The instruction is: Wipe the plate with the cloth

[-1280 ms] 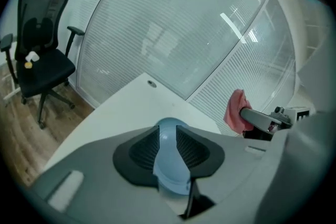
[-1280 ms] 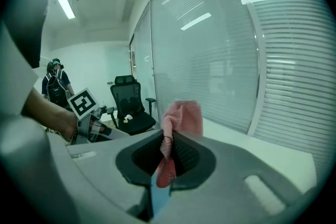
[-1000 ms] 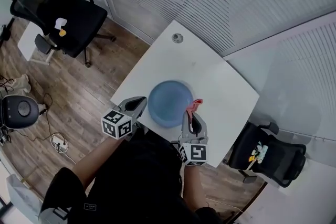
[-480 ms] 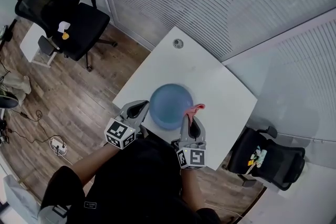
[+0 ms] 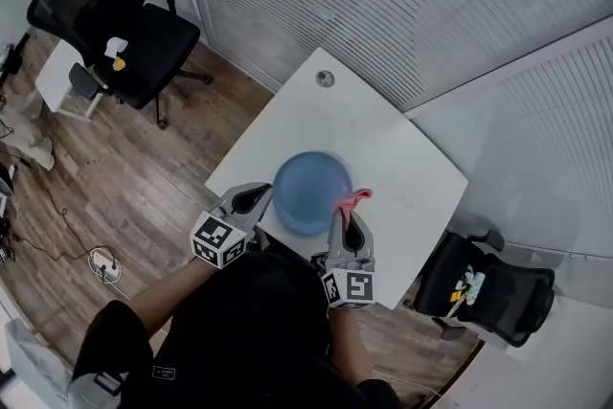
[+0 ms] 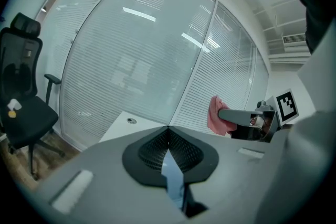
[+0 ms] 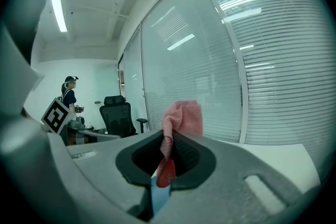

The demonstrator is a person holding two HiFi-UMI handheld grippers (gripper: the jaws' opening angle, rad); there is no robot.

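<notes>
While right tongs [image 5: 344, 212] clamp cloth [image 5: 356, 197], left tongs [image 5: 261, 196] seemingly pinch plate [image 5: 311, 187].

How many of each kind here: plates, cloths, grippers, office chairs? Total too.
plate: 1
cloth: 1
grippers: 2 (left gripper, right gripper)
office chairs: 2
Total: 6
</notes>
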